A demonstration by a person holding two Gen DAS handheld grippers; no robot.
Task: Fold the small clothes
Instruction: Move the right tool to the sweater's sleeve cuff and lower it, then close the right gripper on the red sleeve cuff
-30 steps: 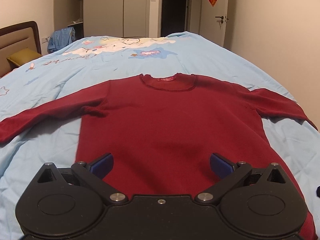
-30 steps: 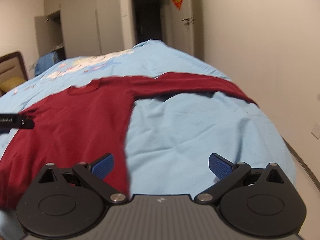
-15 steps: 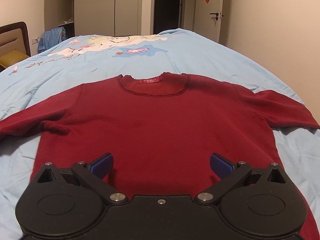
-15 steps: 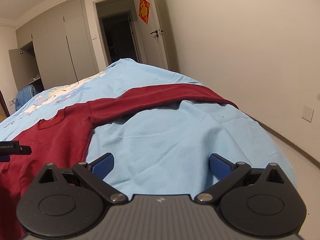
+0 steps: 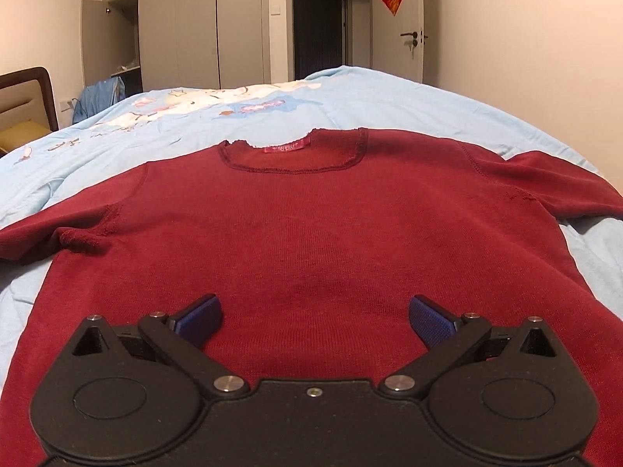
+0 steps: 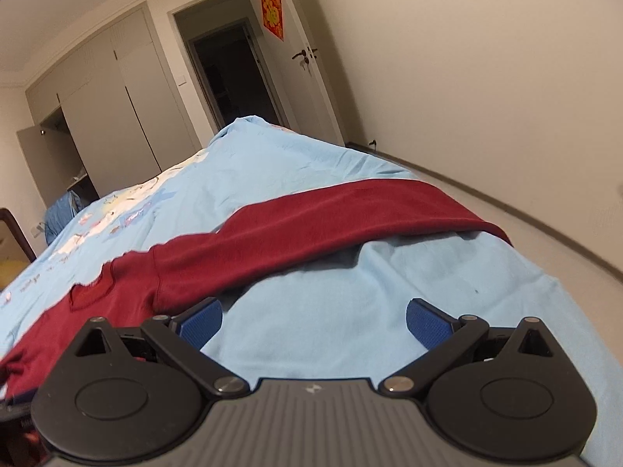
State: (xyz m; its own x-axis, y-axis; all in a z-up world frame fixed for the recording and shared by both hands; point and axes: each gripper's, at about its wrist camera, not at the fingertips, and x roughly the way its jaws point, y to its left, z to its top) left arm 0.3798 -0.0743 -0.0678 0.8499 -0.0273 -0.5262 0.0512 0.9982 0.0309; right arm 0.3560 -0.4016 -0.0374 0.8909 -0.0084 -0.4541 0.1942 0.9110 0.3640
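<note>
- Since the earlier frames, the left gripper [image 5: 314, 317] has been brought nearer to the dark red sweater [image 5: 311, 233], so that the garment's body is now filling most of the left wrist view; the right gripper [image 6: 314, 319] has been swung rightward and tilted, so that the sweater's right sleeve [image 6: 350, 214] is now being framed instead of its body.
- The sweater is being shown lying flat, front up, on the light blue bedcover [image 5: 389, 97], with its round neckline [image 5: 292, 155] and a red label at the far end and its hem at the near end, under the left gripper.
- The left sleeve [image 5: 50, 222] is being seen stretched out to the left, with a small bunched fold at the armpit.
- The right sleeve is being seen laid out toward the right edge of the bed, its cuff draping over that edge.
- The left gripper is being held wide open over the lower body of the sweater, with nothing between its blue pads [image 5: 198, 317].
- The right gripper is likewise being held wide open and empty, its pads [image 6: 426, 321] over bare bedcover near the sweater's right side.
- A wardrobe [image 5: 194, 23] and a white door [image 5: 412, 19] are being seen at the far end of the room.
</note>
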